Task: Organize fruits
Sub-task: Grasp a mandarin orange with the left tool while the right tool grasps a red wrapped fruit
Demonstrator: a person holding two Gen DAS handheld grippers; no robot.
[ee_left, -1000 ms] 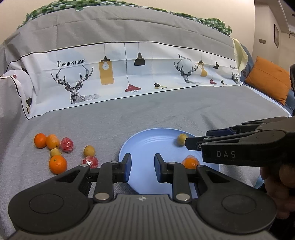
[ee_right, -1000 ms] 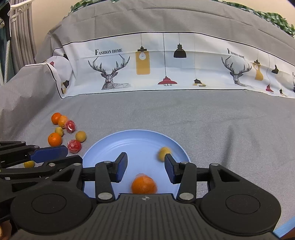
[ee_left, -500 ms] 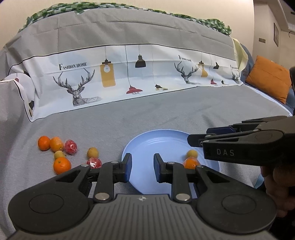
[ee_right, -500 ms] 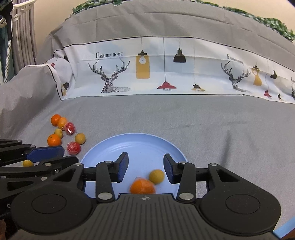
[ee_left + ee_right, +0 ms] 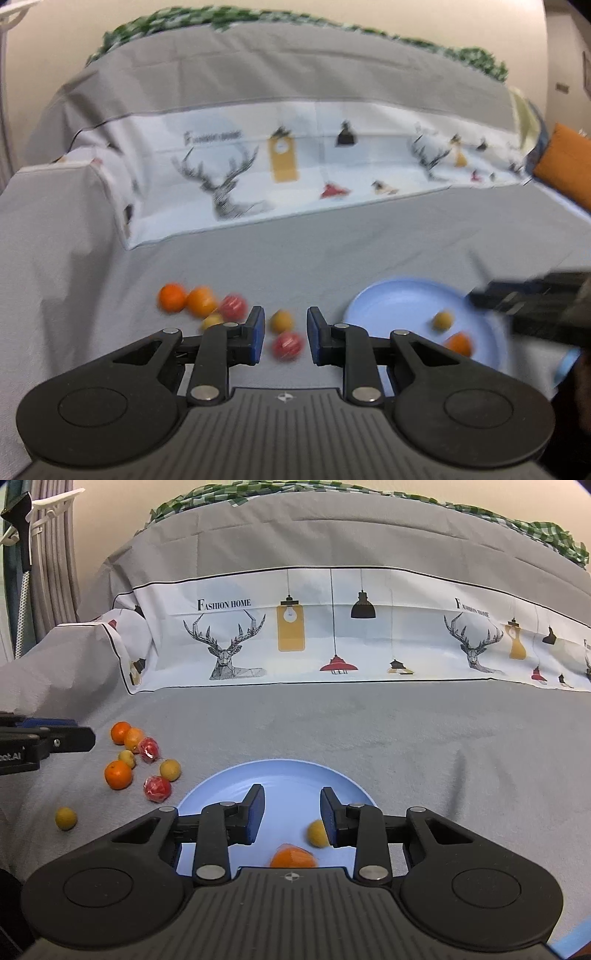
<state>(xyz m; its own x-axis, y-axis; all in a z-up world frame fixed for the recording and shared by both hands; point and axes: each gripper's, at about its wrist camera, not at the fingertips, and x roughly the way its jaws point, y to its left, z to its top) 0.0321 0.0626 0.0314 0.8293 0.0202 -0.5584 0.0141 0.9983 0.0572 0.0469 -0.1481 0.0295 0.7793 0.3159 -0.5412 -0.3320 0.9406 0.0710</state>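
A light blue plate [image 5: 280,775] lies on the grey cloth and holds an orange [image 5: 292,857] and a small yellow fruit [image 5: 317,833]. My right gripper [image 5: 291,814] is open and empty just above the plate. My left gripper [image 5: 284,338] is open and empty, hovering over loose fruit left of the plate [image 5: 391,306]. A red wrapped fruit [image 5: 287,344] and a yellow fruit [image 5: 281,321] sit between its fingers. The left wrist view is blurred.
Several more fruits lie left of the plate: oranges [image 5: 118,774], a red wrapped one [image 5: 157,788], small yellow ones [image 5: 66,818]. A draped backrest with a deer-print cloth [image 5: 295,635] rises behind. An orange cushion [image 5: 565,166] is at far right.
My left gripper has swung left from over the plate to over the loose fruit and opened slightly wider. The yellow fruit on the plate rolled nearer the orange. My right gripper opened a little wider.
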